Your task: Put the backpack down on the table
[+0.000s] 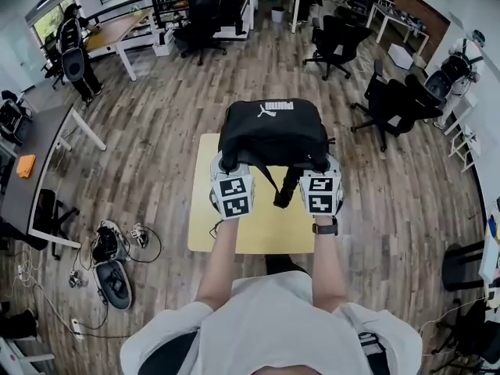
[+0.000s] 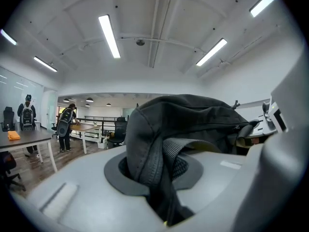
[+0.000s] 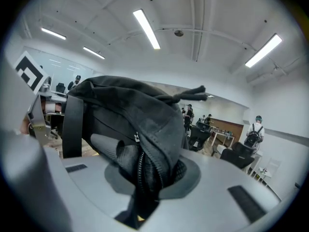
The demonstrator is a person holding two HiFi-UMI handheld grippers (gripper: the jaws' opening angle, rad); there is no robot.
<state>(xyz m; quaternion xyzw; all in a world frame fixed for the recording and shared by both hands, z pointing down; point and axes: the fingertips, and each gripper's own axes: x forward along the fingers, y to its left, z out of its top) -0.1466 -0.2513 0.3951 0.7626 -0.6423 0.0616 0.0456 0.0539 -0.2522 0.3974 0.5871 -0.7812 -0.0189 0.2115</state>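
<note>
A black backpack (image 1: 272, 131) with a white logo hangs over the far part of a small yellow table (image 1: 201, 229). My left gripper (image 1: 230, 165) is shut on the bag's near left edge, and my right gripper (image 1: 319, 165) is shut on its near right edge. In the left gripper view, black fabric and mesh padding of the backpack (image 2: 164, 144) are pinched between the jaws. The right gripper view shows a zipped seam of the backpack (image 3: 145, 144) clamped between the jaws. A strap (image 1: 268, 176) dangles between the two grippers. Whether the bag's bottom touches the table is hidden.
Wooden floor surrounds the yellow table. Several black office chairs (image 1: 391, 104) stand to the right and at the back. A grey desk (image 1: 35, 162) stands at the left, with bags and cables (image 1: 109, 260) on the floor beside it. People stand in the background (image 2: 65, 124).
</note>
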